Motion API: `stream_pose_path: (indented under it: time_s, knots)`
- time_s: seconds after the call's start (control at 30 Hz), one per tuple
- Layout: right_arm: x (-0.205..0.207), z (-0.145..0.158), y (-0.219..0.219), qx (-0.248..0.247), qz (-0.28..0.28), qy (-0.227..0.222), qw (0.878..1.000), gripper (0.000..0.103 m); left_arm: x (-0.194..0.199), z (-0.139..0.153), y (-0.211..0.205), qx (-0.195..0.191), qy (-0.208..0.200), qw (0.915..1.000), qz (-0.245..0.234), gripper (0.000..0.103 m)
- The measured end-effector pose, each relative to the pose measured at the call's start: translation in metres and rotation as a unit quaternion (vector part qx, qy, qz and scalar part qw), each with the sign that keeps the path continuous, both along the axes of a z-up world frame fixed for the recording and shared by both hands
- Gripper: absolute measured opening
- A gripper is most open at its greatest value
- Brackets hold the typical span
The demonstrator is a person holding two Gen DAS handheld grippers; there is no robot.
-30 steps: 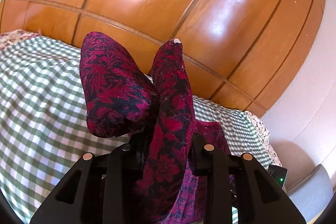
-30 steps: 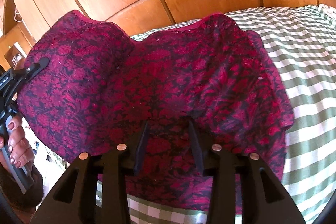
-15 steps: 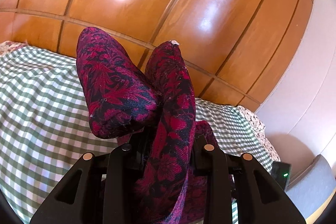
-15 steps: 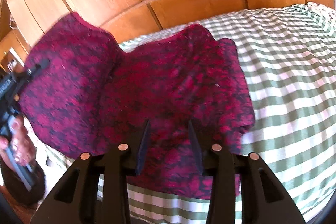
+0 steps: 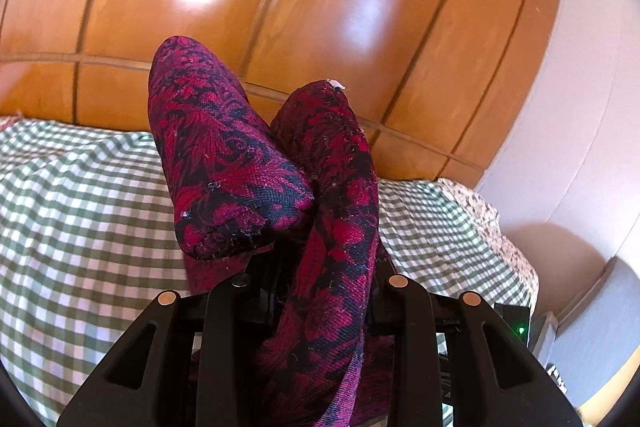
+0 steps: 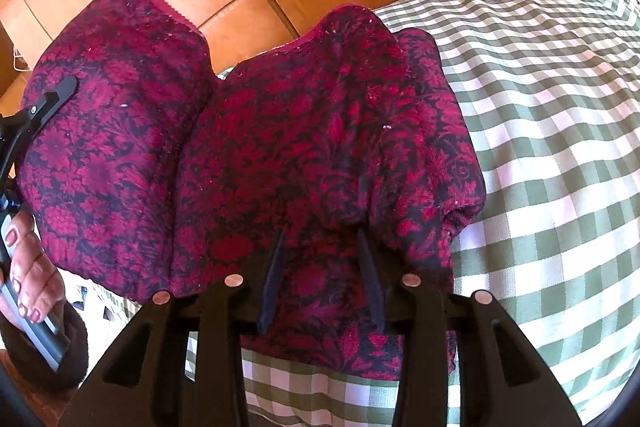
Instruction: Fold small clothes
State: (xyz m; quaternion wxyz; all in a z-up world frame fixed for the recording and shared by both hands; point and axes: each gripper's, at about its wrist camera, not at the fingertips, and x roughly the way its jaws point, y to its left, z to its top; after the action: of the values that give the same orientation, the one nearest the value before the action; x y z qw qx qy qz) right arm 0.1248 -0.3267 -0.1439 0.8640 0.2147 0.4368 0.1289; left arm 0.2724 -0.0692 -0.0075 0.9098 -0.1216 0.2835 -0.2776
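A small magenta-and-black floral knit garment (image 6: pixel 320 131) hangs lifted over a green-and-white checked bed (image 6: pixel 540 115). My left gripper (image 5: pixel 320 267) is shut on a bunched edge of the garment (image 5: pixel 332 227), which stands up in two folds between its fingers. It also shows in the right wrist view (image 6: pixel 48 103) at the garment's left side. In the right wrist view my right gripper (image 6: pixel 320 239) has its jaws apart, and the cloth drapes over their tips; I cannot tell if it is pinched.
A glossy wooden wall panel (image 5: pixel 320 7) rises behind the bed. A white wall (image 5: pixel 592 107) stands to the right in the left wrist view. A dark device with a green light (image 5: pixel 516 327) sits by the bed's right edge. The person's hand (image 6: pixel 28 291) holds the left gripper's handle.
The garment has bunched and come closer to the right camera, its right side folding down. The left gripper has tilted a little, still holding the cloth.
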Motion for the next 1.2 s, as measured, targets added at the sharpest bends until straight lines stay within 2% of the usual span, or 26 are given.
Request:
stream_pose_path:
  time_s: [0.27,0.4,0.57,0.67,0.77,0.93,1.07,1.2]
  knots:
    - [0.003,-0.001,-0.005,0.016,-0.003,0.001,1.0,0.04,-0.013,-0.013,-0.051,0.081,-0.038,0.9955,-0.029,0.029]
    - [0.0,0.013,-0.015,0.041,-0.025,-0.022,0.999,0.04,-0.022,-0.027,-0.08,0.14,-0.062,0.9872,-0.043,0.029]
    - [-0.006,0.031,-0.036,0.013,-0.078,-0.053,0.995,0.04,-0.028,-0.043,-0.104,0.182,-0.081,0.9784,-0.053,0.029]
    - [-0.011,0.034,-0.052,0.022,-0.123,-0.061,0.99,0.051,-0.032,-0.053,-0.118,0.21,-0.097,0.9709,-0.06,0.029]
    - [-0.012,0.033,-0.062,0.044,-0.141,-0.061,0.987,0.051,-0.037,-0.066,-0.131,0.238,-0.111,0.9623,-0.069,0.03]
    - [-0.012,0.035,-0.071,0.071,-0.144,-0.068,0.985,0.052,-0.044,-0.081,-0.143,0.26,-0.13,0.9535,-0.08,0.033]
    - [-0.015,0.043,-0.068,0.099,-0.125,-0.097,0.982,0.062,-0.049,-0.088,-0.149,0.266,-0.142,0.9483,-0.098,0.039]
    - [-0.012,0.047,-0.069,0.101,-0.117,-0.092,0.984,0.062,-0.05,-0.089,-0.148,0.255,-0.147,0.9494,-0.109,0.048]
